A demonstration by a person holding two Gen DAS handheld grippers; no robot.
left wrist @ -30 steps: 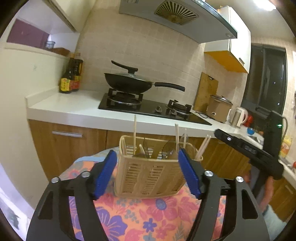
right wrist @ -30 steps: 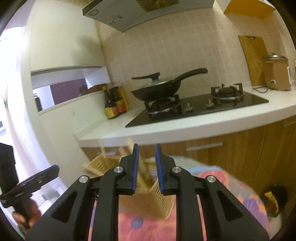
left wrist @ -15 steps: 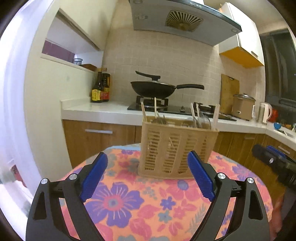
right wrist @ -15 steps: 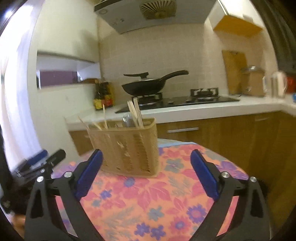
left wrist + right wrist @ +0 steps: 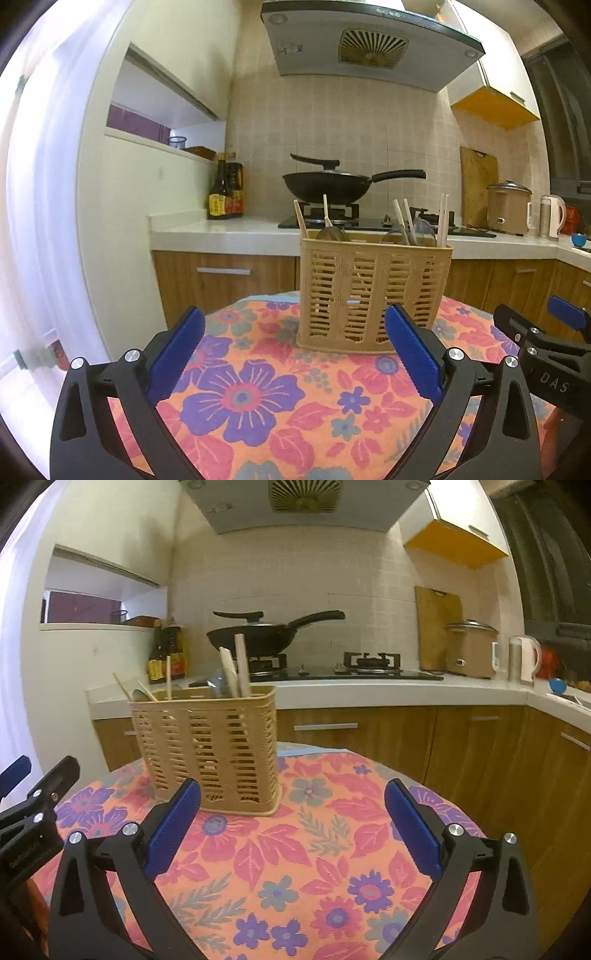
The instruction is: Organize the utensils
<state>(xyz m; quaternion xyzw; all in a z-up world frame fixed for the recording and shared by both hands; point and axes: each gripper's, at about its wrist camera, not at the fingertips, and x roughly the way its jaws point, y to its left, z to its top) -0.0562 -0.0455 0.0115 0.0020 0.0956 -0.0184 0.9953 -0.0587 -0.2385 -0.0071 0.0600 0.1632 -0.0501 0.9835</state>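
A tan slotted utensil basket stands upright on the floral tablecloth. It holds wooden chopsticks and clear spoons. My left gripper sits just short of the basket. Its jaws are opening wide, with nothing between them. In the right wrist view the same basket stands ahead and to the left, with chopsticks sticking out of it. My right gripper is beside it over the cloth. Its jaws are opening too and hold nothing.
Behind the table runs a kitchen counter with a black wok on the hob, sauce bottles, a rice cooker and a kettle. Wooden cabinets stand below. The round table's edge falls away close on both sides.
Both grippers have drawn back from the basket and sunk lower. The left jaws, earlier around the basket, have spread wider. The right jaws went from nearly shut to wide apart. The basket stands free.
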